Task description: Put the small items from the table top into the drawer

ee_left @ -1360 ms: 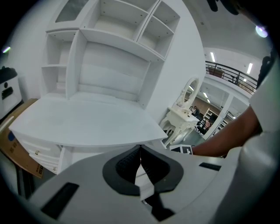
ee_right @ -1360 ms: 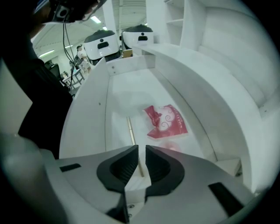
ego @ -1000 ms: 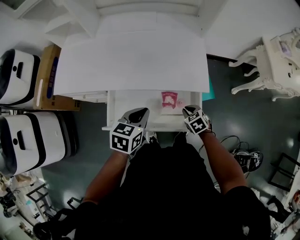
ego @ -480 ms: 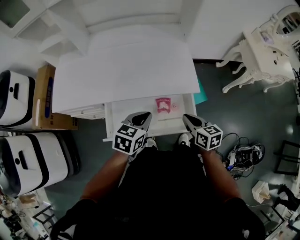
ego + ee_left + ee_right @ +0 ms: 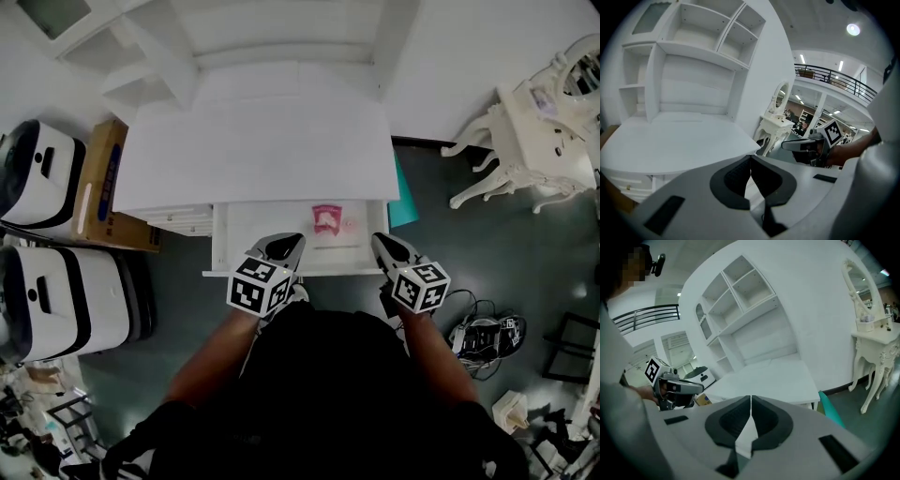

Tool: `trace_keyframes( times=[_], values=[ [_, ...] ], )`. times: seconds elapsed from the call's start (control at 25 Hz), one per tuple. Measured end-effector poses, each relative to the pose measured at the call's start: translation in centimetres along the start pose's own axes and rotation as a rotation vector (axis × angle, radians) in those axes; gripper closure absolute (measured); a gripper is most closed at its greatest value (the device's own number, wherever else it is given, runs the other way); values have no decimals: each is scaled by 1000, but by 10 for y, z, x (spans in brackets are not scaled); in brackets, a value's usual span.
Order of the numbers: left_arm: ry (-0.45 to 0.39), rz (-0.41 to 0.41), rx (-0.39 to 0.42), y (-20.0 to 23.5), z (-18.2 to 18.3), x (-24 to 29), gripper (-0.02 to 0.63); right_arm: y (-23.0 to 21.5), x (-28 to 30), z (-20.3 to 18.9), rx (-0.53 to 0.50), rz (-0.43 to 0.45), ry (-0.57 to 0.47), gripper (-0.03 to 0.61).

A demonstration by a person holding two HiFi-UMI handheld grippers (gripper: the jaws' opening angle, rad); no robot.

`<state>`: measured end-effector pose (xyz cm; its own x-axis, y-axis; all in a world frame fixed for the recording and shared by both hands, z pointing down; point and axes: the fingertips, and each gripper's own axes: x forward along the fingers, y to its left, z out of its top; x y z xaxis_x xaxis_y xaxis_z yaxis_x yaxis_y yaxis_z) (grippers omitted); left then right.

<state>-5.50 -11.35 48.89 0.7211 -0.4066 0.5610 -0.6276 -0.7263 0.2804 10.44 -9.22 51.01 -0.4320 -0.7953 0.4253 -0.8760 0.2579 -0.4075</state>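
Left gripper (image 5: 283, 247) and right gripper (image 5: 385, 247), jaws together on nothing, hover at the open white wooden drawer's (image 5: 219, 246) front edge, probably to push it shut: 1 small pink packet (image 5: 326, 218) lies inside, white table top (image 5: 253, 141) looks bare.

Black top (image 5: 337, 384) was worn. Left gripper (image 5: 284, 245) and right gripper (image 5: 384, 246) were grey, black-padded; each bore a black-and-white marker cube (image 5: 256, 286).

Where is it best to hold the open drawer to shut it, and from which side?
I would grip the drawer by the top edge of its front panel, near the middle, coming from above on the person's side. It stands out past the table top, so that edge is free; no handle shows.
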Motion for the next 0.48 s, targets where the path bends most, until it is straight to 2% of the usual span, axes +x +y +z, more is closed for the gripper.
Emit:
trace_keyframes(
  times=[0.32,0.48],
  values=[
    [-38,91,-34,-42,-4,-2,603,3,-31,-4,-39,146,19,548],
    [-60,140,-53,-67,-5,-4,603,-1,-52,-13,-72,176,50,549]
  ],
)
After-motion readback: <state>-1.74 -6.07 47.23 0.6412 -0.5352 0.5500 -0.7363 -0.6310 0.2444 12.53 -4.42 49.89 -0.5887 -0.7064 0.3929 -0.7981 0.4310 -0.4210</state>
